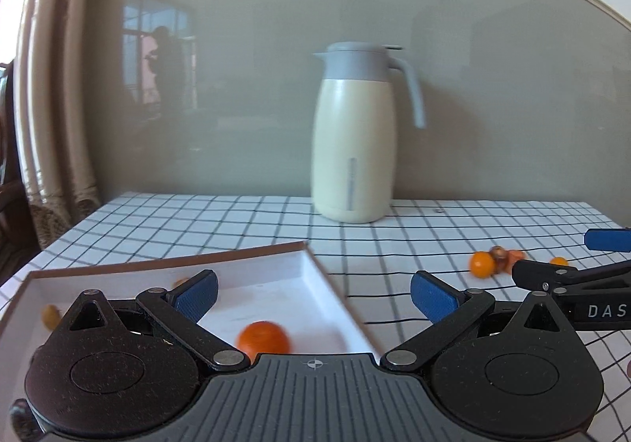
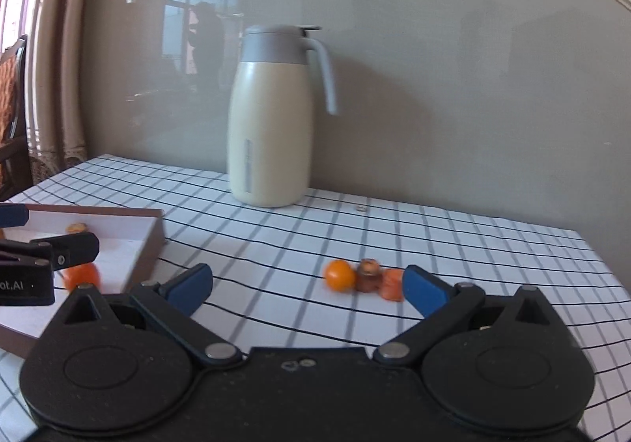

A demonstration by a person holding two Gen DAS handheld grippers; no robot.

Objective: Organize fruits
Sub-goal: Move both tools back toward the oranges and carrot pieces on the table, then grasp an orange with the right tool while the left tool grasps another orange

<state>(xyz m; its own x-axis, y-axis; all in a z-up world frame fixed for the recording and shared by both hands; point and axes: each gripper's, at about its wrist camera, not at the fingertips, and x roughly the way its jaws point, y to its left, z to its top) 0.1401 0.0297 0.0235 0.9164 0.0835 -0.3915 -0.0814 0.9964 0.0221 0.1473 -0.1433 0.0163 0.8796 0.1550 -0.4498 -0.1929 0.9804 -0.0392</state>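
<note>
A brown-rimmed box with a white inside (image 1: pixel 315 264) lies at the left. In it are an orange fruit (image 1: pixel 263 337), a small yellow fruit (image 1: pixel 50 316) and another small one (image 1: pixel 181 281), half hidden by a finger. My left gripper (image 1: pixel 315 296) hangs open over the box's right part, holding nothing. On the checked cloth lie a small orange fruit (image 2: pixel 339 275), a brown fruit (image 2: pixel 368 276) and an orange-red piece (image 2: pixel 392 284), close together. My right gripper (image 2: pixel 307 290) is open just short of them, its right pad (image 2: pixel 424 290) overlapping the orange-red piece.
A cream jug with a grey lid and handle (image 1: pixel 353 150) stands at the back against the wall. A further small orange fruit (image 1: pixel 559 261) lies beyond the right gripper's finger. A tiny ring-like object (image 2: pixel 361 208) rests near the jug. A curtain hangs at the left.
</note>
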